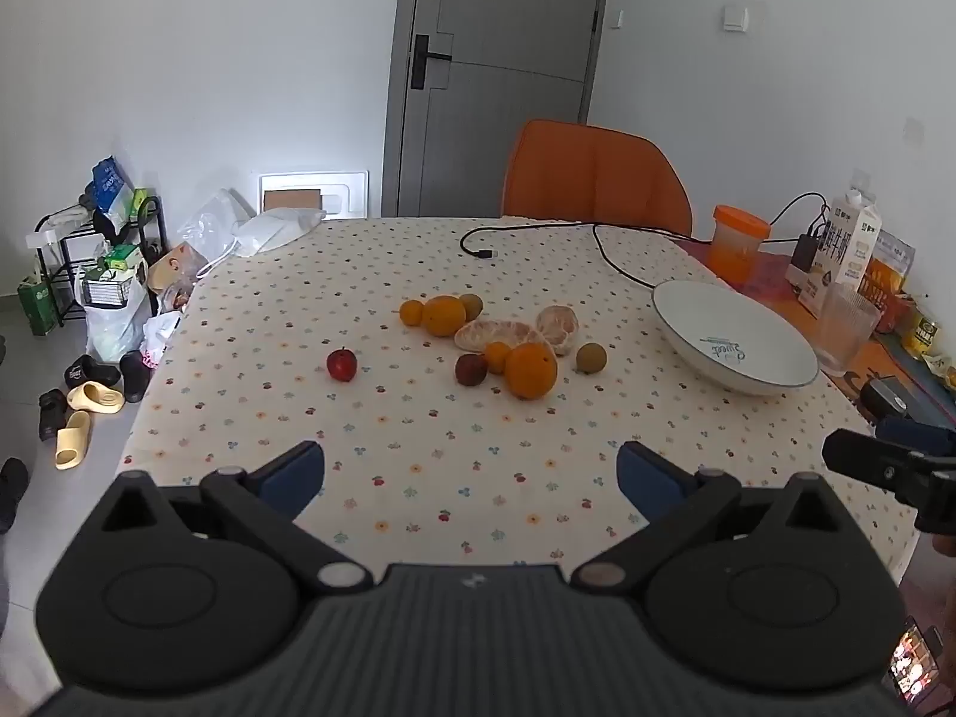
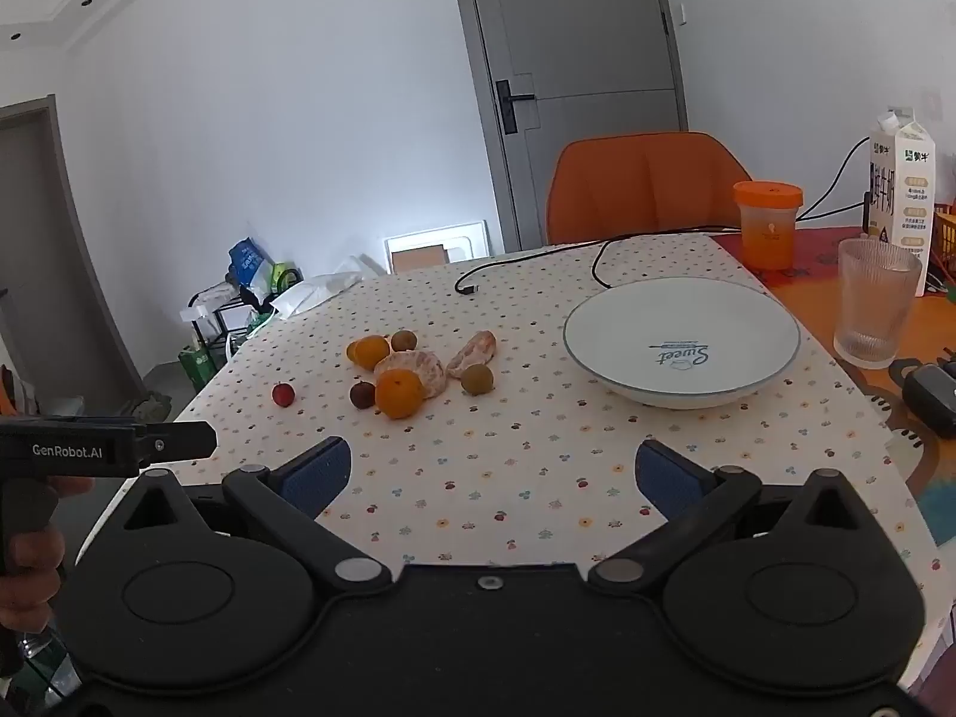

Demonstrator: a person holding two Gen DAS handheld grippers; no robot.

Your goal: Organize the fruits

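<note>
Fruits [image 1: 501, 336], round and peeled, cluster beside glossy shallow plate [image 2: 753, 370].

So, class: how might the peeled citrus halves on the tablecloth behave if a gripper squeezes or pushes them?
The peeled citrus halves look soft without rind, so they probably bruise or split under a firm squeeze. Resting flat, they likely slide rather than roll, unlike the round orange nearby.

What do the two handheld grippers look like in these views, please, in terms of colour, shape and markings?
Both the left gripper and the right gripper have matte black bodies with round housings, silver pivot pins, angled black linkages and blue textured finger pads. The right view shows "GenRobot.AI" in white on the left gripper's side.
</note>
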